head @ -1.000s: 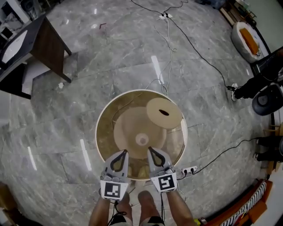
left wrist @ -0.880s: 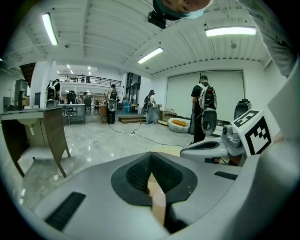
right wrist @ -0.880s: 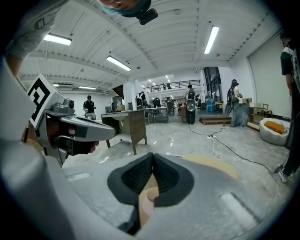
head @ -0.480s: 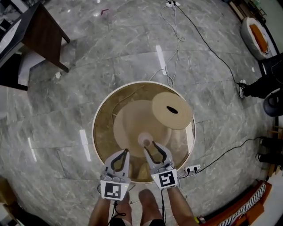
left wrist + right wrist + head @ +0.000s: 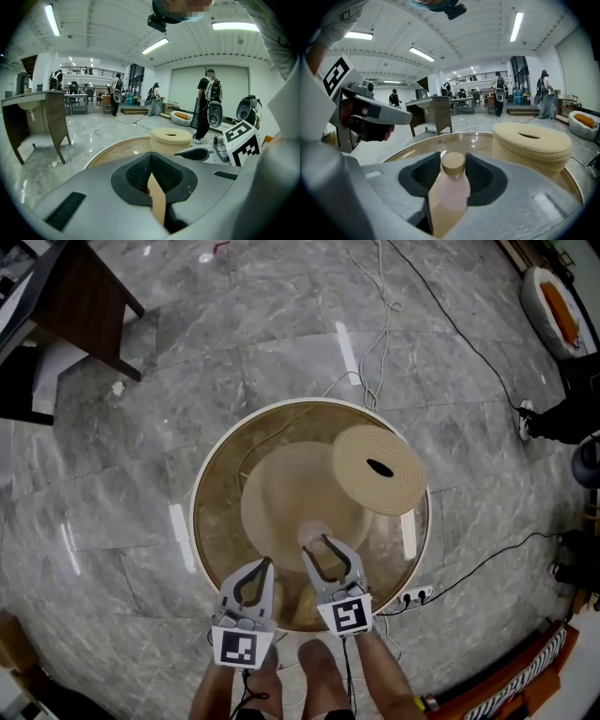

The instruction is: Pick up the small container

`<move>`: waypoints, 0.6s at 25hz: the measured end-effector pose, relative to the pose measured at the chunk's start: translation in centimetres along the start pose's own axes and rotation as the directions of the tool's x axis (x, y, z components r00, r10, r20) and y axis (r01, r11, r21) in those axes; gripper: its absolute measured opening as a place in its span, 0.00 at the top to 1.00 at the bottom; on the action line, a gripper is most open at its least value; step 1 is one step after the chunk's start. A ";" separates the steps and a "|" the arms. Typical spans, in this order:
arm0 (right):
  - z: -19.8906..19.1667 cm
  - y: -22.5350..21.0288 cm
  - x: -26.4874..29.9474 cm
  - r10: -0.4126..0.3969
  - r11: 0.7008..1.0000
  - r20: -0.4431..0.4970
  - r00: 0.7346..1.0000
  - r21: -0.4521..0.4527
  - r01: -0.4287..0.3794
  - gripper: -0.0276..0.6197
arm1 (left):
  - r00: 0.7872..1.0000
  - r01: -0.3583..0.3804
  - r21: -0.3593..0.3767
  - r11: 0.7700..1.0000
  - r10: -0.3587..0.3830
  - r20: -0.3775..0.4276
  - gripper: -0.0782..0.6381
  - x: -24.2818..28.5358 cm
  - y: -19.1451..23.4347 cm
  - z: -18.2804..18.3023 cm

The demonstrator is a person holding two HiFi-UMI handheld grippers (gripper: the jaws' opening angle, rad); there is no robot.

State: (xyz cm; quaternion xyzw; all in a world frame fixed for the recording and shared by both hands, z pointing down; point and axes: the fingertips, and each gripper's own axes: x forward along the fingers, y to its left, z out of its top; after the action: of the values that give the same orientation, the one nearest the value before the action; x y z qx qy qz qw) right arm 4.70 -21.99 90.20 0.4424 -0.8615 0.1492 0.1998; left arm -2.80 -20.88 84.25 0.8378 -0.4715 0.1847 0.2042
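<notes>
Two things share your round glass table [image 5: 214, 521]: the small container [image 5: 314, 532], low centre of the frame, and a thick beige slotted disc [image 5: 379, 468] up-right of it, apart. Your right gripper [image 5: 323, 554] has just been opening; its jaws stand spread around the container, not squeezing. Your left gripper [image 5: 268, 563] is pressed together beside it. A power strip [image 5: 416, 596] lies off the table's lower-right edge.

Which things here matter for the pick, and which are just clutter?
Job: bottle on the table; right gripper, jaws just opened, bottle between them.
Lying about: beige disc; left gripper, jaws together; floor cables; power strip; desk.
</notes>
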 end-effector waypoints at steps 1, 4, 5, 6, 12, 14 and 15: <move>-0.2 -0.1 0.2 -0.002 1.000 0.003 1.000 0.001 0.001 0.70 | 1.000 -0.001 0.000 1.000 0.001 -0.002 0.87 0.2 0.1 -0.3; -0.6 -0.4 0.7 -0.008 1.000 0.009 1.000 0.005 0.008 0.71 | 1.000 0.000 0.000 1.000 0.000 -0.015 0.87 0.5 0.3 -1.0; -0.6 -0.5 0.9 -0.010 1.000 0.011 1.000 0.001 0.010 0.73 | 1.000 -0.002 -0.004 1.000 0.002 -0.018 0.87 0.6 0.3 -1.3; -0.7 -0.5 1.0 -0.010 1.000 0.014 1.000 -0.004 0.011 0.73 | 1.000 -0.004 -0.009 1.000 0.003 -0.021 0.87 0.7 0.4 -1.4; -0.9 -0.5 1.1 -0.015 1.000 0.012 1.000 -0.022 0.015 0.74 | 1.000 -0.005 -0.012 1.000 0.005 -0.023 0.87 0.8 0.6 -1.9; -1.0 -0.4 1.3 -0.025 0.999 0.018 1.000 -0.025 0.025 0.74 | 1.000 -0.007 -0.020 1.000 0.006 -0.025 0.87 0.8 0.8 -2.1; -1.0 -0.4 1.3 -0.030 0.999 0.023 0.999 -0.026 0.031 0.75 | 1.000 -0.008 -0.025 1.000 0.007 -0.026 0.87 0.8 0.9 -2.2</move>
State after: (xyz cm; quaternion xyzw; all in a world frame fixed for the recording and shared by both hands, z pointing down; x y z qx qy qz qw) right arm 4.53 -22.70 91.74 0.4544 -0.8587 0.1296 0.1983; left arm -3.45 -20.78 86.67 0.8309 -0.4742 0.1906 0.2201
